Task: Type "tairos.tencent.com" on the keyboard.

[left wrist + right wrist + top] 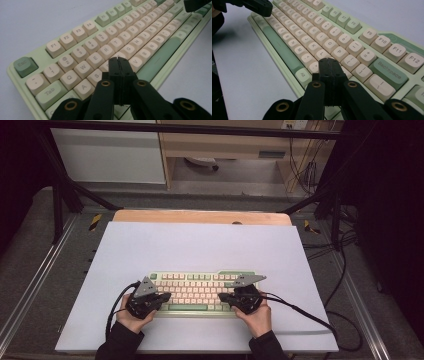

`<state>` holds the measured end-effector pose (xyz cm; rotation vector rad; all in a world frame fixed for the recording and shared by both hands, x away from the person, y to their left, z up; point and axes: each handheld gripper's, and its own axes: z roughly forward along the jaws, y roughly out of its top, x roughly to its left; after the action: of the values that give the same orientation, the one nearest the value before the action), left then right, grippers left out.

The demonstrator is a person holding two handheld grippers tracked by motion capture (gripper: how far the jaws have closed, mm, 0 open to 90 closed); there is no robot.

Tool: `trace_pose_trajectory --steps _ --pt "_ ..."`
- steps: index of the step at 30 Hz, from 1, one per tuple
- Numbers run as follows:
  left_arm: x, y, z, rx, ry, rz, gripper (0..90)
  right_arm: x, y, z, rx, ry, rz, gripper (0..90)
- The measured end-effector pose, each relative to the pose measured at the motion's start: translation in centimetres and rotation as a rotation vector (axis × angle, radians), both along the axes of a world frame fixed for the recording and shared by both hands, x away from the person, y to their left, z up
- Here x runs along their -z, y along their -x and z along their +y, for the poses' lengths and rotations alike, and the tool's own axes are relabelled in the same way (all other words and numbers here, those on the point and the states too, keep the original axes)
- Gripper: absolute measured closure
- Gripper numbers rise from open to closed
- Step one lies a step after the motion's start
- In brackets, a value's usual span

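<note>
**Two grippers poised over a pale green keyboard**

Two hands at the near edge of the surface (200, 245), each with a black gripper, both over a keyboard (202, 292) lying near the middle of the near half. Pale green case, cream keys, darker green space bar, Esc and Backspace. Left gripper (162, 296) over the keyboard's left end, jaws pressed together with nothing between them; in the left gripper view (118, 60) tips just above the letter keys around D and F, contact with a key impossible to tell. Right gripper (225, 296) over the right end, jaws likewise together and empty; in the right gripper view (329, 60) tips close above the keys near L and the punctuation row. Dark sleeves at the bottom edge, a black cable (300, 312) trailing off to the right across the surface, another looping at the left.

Surface covered by a plain white sheet, wide and flat, with a strip of light wood (200, 216) showing along the far edge. Grey floor around it, crossed by metal rails at left and right. Black frame bars slanting down at both far corners. Farther back, a white cabinet (107, 155) at left and a light wooden unit (225, 145) beside it, with loose cables hanging at far right. Dark room at both sides.
</note>
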<state>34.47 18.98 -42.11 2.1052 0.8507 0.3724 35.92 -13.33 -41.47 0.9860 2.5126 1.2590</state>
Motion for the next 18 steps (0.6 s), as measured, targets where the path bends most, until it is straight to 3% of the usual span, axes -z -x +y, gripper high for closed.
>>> trace_pose_trajectory --steps 7,18 --pt "0.3 -0.1 -1.2 0.022 -0.012 0.005 90.0 -0.1 0.0 0.0 -0.001 0.000 -0.001 90.0" --pt "0.8 -0.1 -1.7 0.033 -0.024 0.012 90.0 0.0 0.0 0.0 -0.001 0.001 -0.002 90.0"
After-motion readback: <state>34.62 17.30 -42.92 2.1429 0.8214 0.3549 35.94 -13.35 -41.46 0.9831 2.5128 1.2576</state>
